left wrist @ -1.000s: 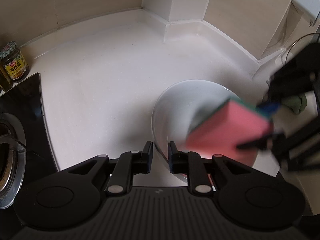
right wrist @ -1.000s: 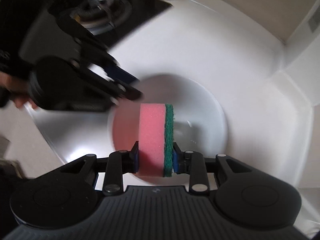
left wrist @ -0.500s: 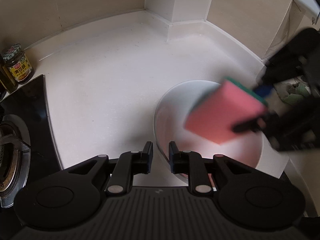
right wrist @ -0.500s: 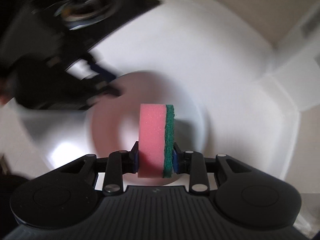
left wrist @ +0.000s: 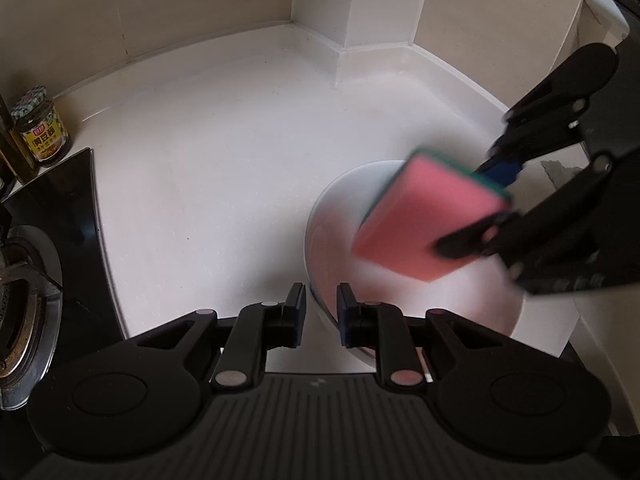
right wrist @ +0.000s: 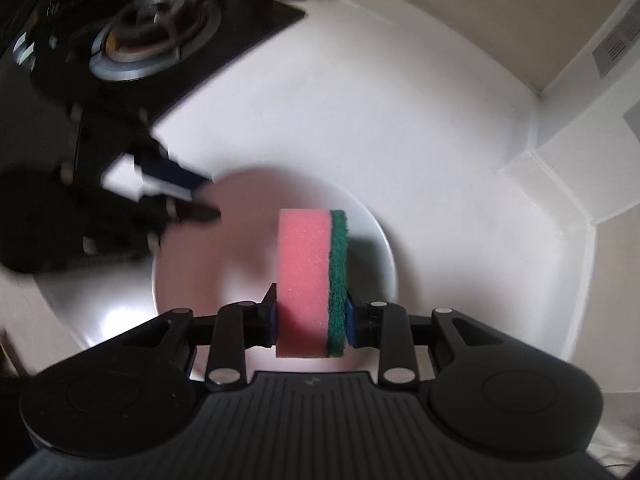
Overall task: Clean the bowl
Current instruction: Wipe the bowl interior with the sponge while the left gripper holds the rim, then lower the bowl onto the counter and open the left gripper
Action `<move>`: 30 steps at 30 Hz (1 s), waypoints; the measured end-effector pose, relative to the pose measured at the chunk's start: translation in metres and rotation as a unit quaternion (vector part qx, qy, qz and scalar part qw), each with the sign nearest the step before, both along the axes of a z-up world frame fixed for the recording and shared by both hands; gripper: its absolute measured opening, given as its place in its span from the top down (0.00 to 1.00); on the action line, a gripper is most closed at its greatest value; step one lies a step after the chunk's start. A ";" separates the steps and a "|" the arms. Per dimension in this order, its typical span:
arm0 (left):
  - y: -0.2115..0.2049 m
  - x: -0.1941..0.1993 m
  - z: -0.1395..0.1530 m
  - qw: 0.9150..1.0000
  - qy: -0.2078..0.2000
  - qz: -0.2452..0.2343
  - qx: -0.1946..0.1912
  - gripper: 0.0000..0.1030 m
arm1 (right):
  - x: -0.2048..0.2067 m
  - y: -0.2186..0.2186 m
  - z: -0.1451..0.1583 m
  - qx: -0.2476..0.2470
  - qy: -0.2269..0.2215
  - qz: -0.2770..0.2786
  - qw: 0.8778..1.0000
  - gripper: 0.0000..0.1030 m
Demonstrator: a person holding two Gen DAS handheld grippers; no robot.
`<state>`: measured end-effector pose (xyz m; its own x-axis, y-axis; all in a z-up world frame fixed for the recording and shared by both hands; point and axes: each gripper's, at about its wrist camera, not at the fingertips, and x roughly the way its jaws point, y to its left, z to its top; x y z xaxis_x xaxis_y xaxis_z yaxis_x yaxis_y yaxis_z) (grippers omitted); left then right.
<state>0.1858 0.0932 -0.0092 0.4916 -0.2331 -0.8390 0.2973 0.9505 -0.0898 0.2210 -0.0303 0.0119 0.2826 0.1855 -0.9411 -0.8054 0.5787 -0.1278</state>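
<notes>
- The countertop [left wrist: 208,168] is smooth, glossy white, with a raised curved lip where it meets the beige wall [left wrist: 168,8]; a square white column [left wrist: 360,4] juts out at the corner.
- A black glass hob [right wrist: 224,36] lies flush at the counter's edge, carrying a round metal gas burner [right wrist: 152,40] with a dull, stained ring.
- The bowl [left wrist: 340,208] is white, round and shallow with a thin rim, standing upright on the counter near its front edge. A pink tint shows inside it; whether it holds anything I cannot tell through the blur.
- The left gripper [left wrist: 321,312] has its black jaws closed narrowly on the bowl's near rim, one blue pad inside the wall and one outside.
- The right gripper [right wrist: 311,320] clamps the sponge [right wrist: 312,280] across its thickness.
- The sponge is a rounded block of porous pink foam backed with a coarse green scouring layer; it sits above the bowl's inside, long axis pointing forward along the fingers, pink face to the left.
- A small glass jar [left wrist: 42,128] with a checked lid and yellow label stands by the wall beside the hob.
</notes>
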 end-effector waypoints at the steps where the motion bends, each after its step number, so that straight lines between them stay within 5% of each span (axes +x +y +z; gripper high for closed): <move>1: -0.001 0.000 0.000 1.000 0.000 0.001 0.002 0.79 | -0.005 0.002 0.000 0.002 0.000 0.009 1.000 0.74; 4: 0.000 -0.001 -0.001 1.000 -0.002 0.007 0.000 0.79 | -0.011 -0.008 0.008 0.030 0.045 0.008 0.999 0.75; 7: 0.002 -0.002 0.000 1.000 -0.007 0.014 -0.004 0.79 | -0.009 -0.045 0.051 0.083 0.000 -0.068 0.994 0.74; 12: 0.000 -0.007 0.003 1.000 -0.020 0.018 -0.004 0.79 | 0.001 -0.114 0.108 0.151 -0.059 -0.198 0.967 0.74; 15: -0.002 -0.011 0.004 0.999 -0.028 0.023 -0.001 0.79 | 0.015 -0.133 0.091 0.123 -0.051 -0.246 0.960 0.74; 20: 0.000 -0.018 0.005 0.998 -0.036 0.041 -0.011 0.79 | 0.032 -0.146 0.029 0.111 0.026 -0.291 0.950 0.74; 30: -0.001 -0.031 0.015 0.996 -0.047 0.068 -0.016 0.79 | 0.039 -0.145 -0.008 0.098 0.060 -0.306 0.945 0.72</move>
<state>0.1551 0.0925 0.0056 0.5958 -0.1854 -0.7814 0.1753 0.9796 -0.0987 0.2600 -0.1756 0.0037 0.2874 0.1956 -0.9376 -0.3132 0.9443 0.1009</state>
